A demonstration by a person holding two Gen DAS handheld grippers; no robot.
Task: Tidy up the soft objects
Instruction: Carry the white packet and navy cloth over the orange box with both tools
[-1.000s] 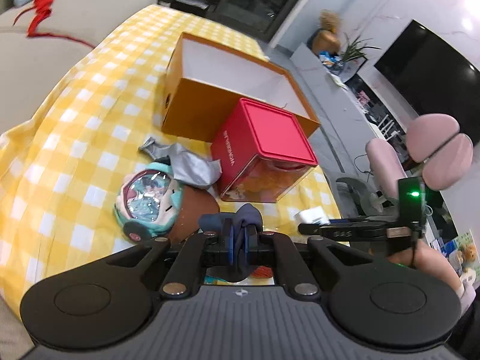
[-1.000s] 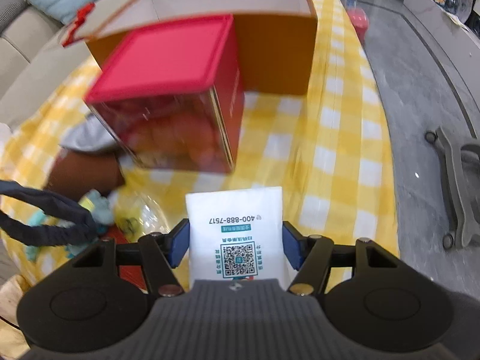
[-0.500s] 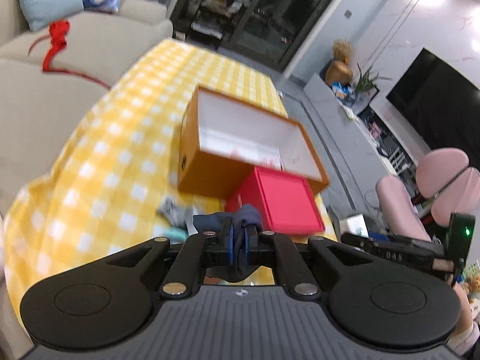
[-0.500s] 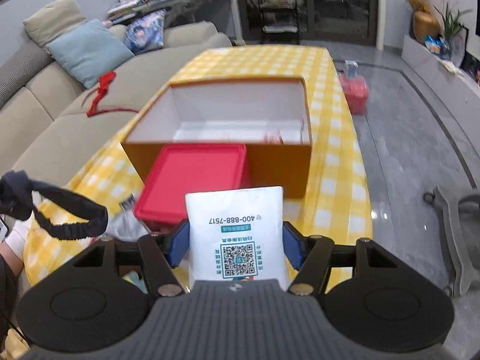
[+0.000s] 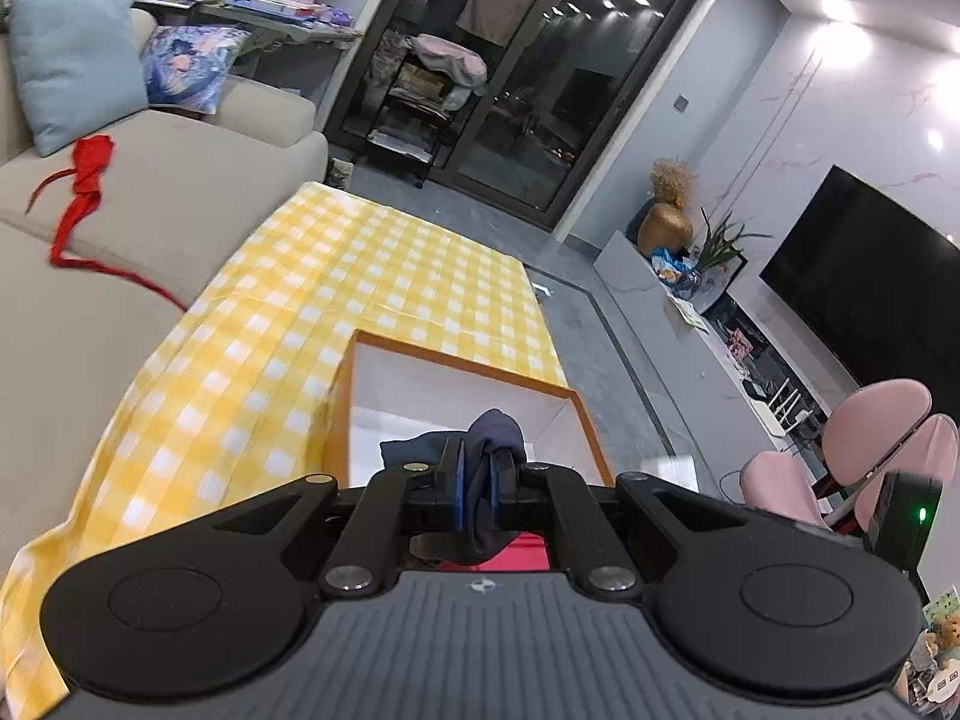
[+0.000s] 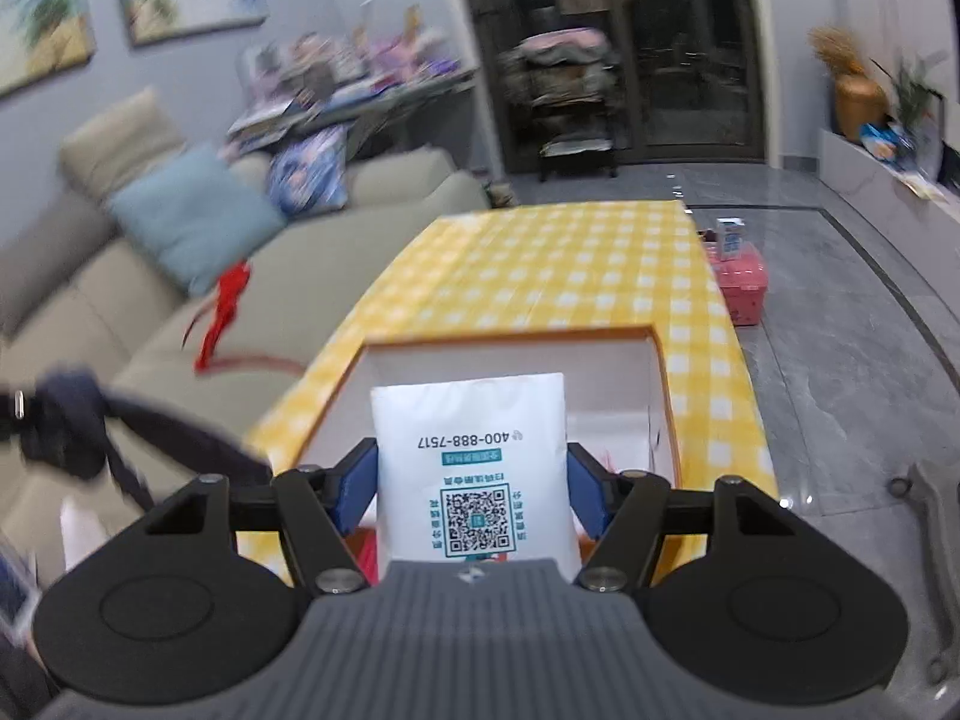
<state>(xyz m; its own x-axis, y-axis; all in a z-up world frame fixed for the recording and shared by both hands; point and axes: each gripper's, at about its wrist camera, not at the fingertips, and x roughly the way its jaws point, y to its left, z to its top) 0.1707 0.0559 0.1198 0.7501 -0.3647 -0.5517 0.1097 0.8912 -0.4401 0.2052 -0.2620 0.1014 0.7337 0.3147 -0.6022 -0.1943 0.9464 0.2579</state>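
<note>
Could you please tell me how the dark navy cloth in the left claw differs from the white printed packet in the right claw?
The dark navy cloth is dark and crumpled; the white printed packet is pale, flat and printed with a QR code. The left claw is pinched nearly shut on the thin cloth, whereas the right claw is spread around the wide packet. Both are held over the orange cardboard box.

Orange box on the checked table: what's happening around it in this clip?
A person holds tongs in each hand above the open orange box. The left tongs are shut on a dark blue cloth item; the right tongs grip a white packet with a QR code. Both items are held up in front of the box, not yet released into it. The box stands on the yellow checked tablecloth.
</note>
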